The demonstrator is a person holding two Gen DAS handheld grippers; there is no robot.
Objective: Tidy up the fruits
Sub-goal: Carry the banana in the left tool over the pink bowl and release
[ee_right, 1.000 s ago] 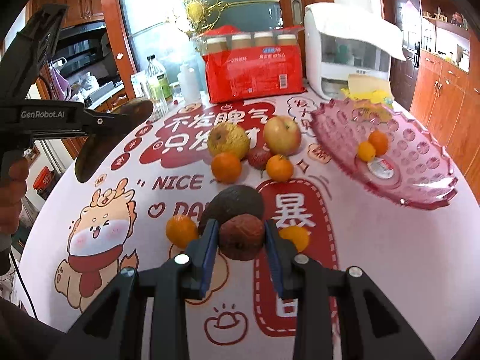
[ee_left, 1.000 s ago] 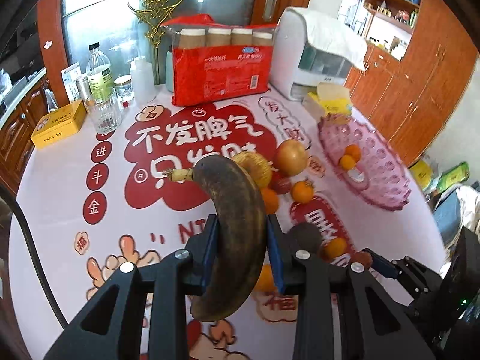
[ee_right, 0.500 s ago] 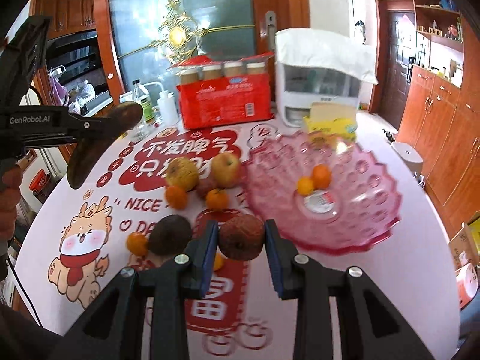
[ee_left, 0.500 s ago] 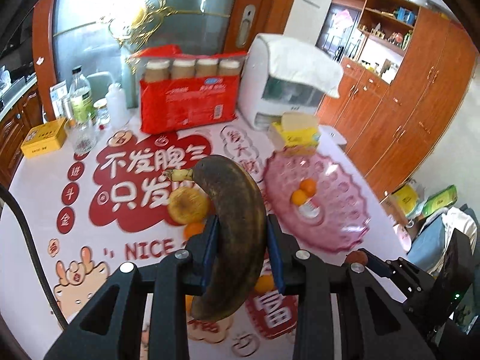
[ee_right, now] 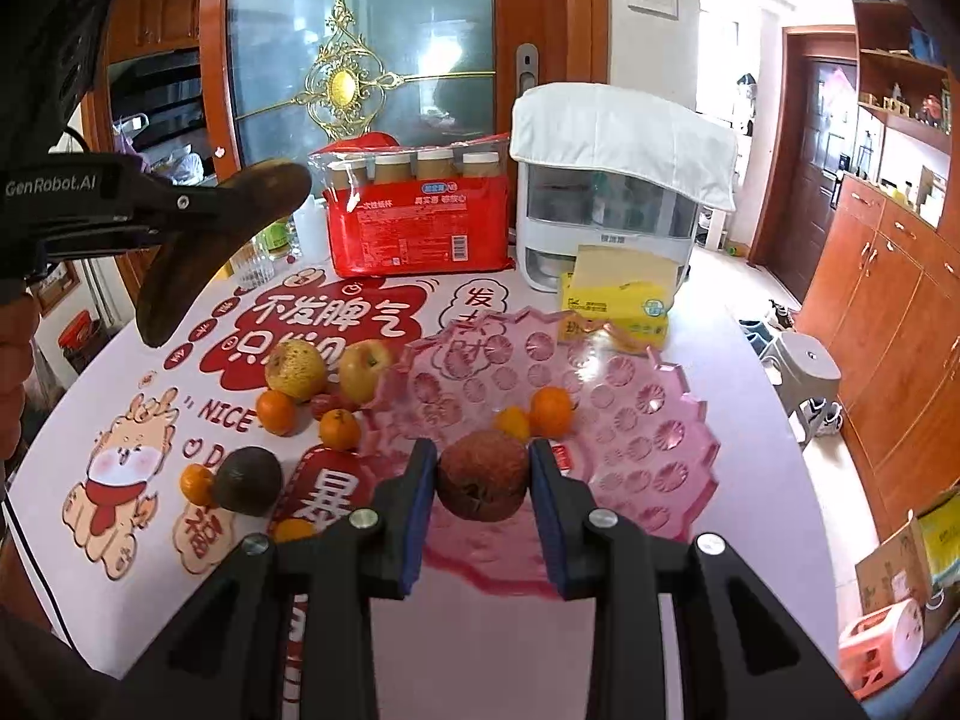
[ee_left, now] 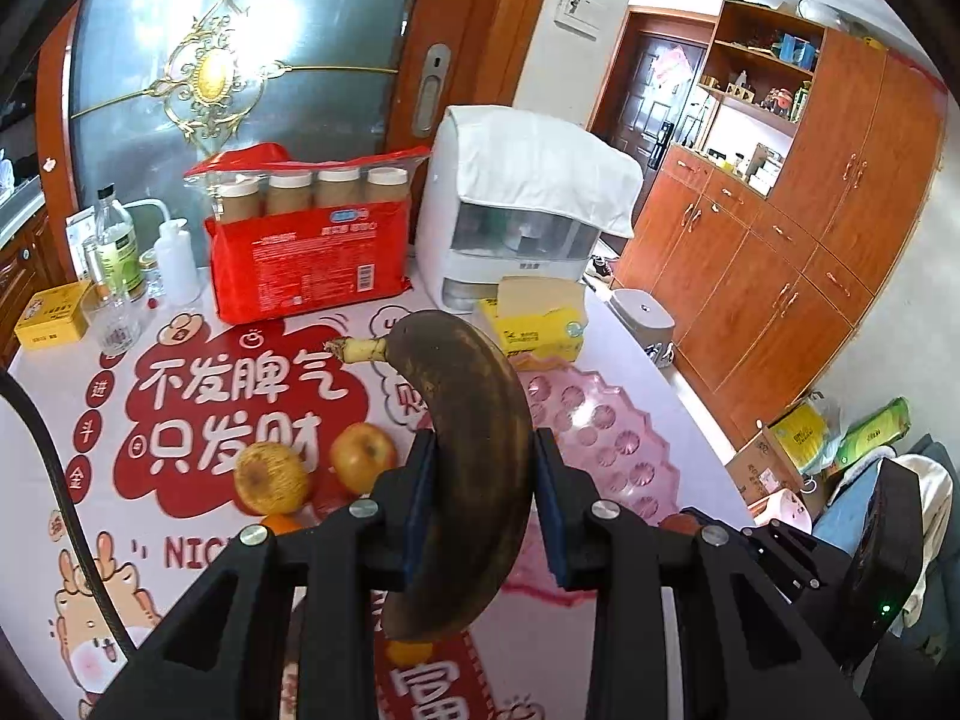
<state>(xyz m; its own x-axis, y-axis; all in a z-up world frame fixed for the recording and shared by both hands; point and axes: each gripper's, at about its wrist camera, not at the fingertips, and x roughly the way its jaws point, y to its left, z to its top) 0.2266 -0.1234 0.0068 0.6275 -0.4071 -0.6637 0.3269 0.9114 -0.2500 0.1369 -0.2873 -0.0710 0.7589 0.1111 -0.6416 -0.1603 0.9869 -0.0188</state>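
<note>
From the left wrist view, the left hand-held gripper (ee_left: 483,498) is clamped on a nearly black overripe banana (ee_left: 474,468), its blue pads pressed against both sides and the pale stem pointing left. The banana hangs in the air above the desk (ee_left: 654,396), partly in front of the pink glass dish (ee_left: 606,438). Left of the dish, on the red printed cloth, lie a blotchy yellow apple (ee_left: 271,477) and a redder apple (ee_left: 363,459), touching or nearly so. Beyond the dish stand a yellow tissue box (ee_left: 540,324), a white covered appliance (ee_left: 528,210) and a red pack of paper cups (ee_left: 306,246).

From the right wrist view, the right hand-held gripper (ee_right: 483,480) grips a wrinkled brown-red round fruit (ee_right: 483,475) between its pads, held above the near part of the pink glass dish (ee_right: 654,438). Two small oranges (ee_right: 551,411) already sit in the dish just beyond it. Left of the dish on the desk are the two apples (ee_right: 295,366), several more small oranges (ee_right: 277,412) and a dark avocado-like fruit (ee_right: 249,480). Far left of the dish, the left hand-held gripper (ee_right: 198,204) holds the banana (ee_right: 204,252) aloft.
</note>
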